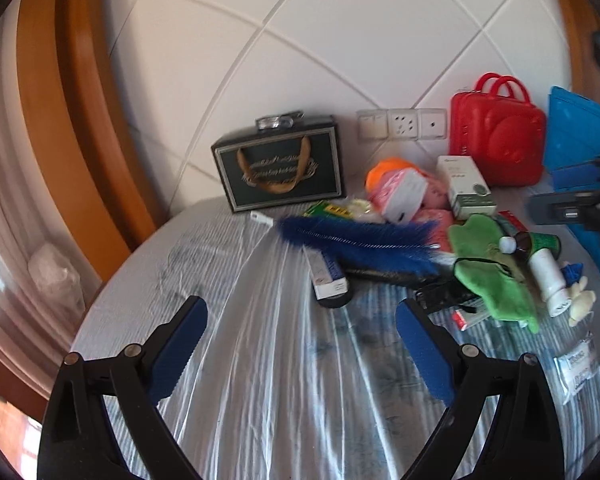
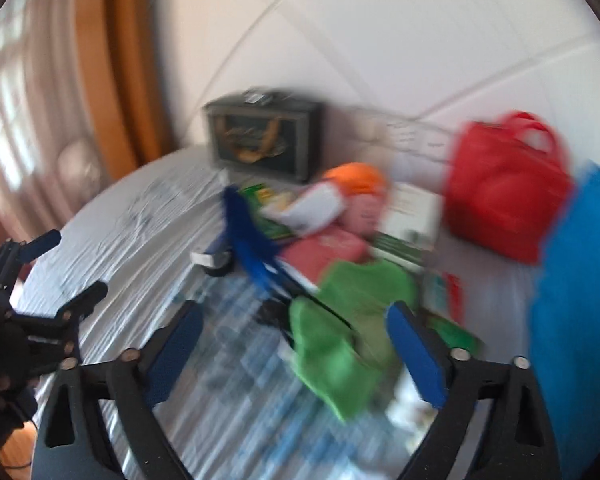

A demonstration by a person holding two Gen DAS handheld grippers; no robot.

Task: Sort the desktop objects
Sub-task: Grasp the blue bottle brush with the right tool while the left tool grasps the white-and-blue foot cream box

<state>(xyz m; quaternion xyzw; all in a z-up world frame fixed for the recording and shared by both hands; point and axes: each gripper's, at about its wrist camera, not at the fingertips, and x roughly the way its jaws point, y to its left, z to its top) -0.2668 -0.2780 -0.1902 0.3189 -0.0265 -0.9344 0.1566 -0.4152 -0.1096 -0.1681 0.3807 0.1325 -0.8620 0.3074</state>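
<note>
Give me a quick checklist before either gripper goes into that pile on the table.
1. Left gripper open, nothing between its jaws: ok.
2. Right gripper open, not gripping: ok.
3. Green plush in front of the right gripper: ok.
4. Plush free of clutter: not ok, blue feather and other items crowd it.
5. Right wrist view sharp enough to aim: not ok, blurred.

The picture is blurry. The right gripper (image 2: pixel 294 354) is wide open above a green cloth (image 2: pixel 340 344) on the table (image 2: pixel 140 216). A red bag (image 2: pixel 504 196) stands by the wall.
</note>
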